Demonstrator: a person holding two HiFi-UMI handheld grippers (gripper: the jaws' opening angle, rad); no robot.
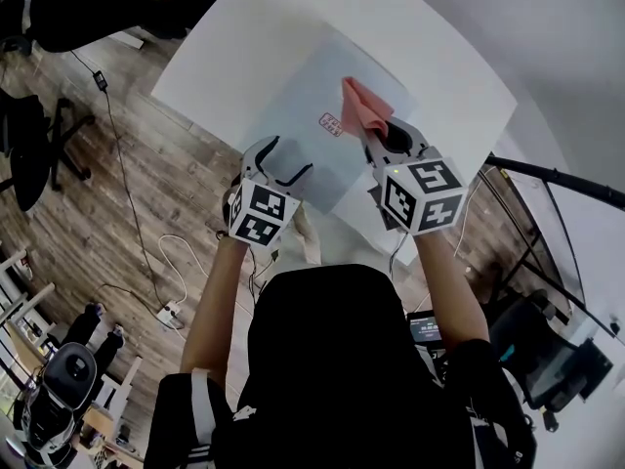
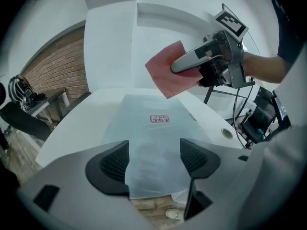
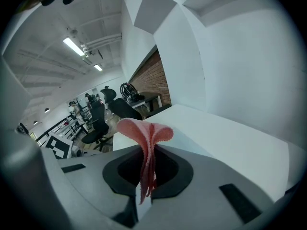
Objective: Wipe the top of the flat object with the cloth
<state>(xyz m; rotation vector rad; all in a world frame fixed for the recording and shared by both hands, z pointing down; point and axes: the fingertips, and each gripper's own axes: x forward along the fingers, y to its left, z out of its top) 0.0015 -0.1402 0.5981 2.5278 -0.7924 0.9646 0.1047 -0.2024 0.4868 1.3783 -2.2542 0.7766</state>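
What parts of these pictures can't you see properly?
- Small red label on the flat grey sheet: print too small, head and left gripper views.
- Sheet's near edge: left gripper view, partly behind the left gripper's jaws.
- Lower end of the pink cloth: right gripper view, pinched inside the right gripper's jaws.

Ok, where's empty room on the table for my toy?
The white table is bare left of the flat grey sheet and beyond it. The sheet's middle is bare except a small red label. Crowded at the near side: the left hand-held gripper, and the right hand-held gripper holding the pink cloth.
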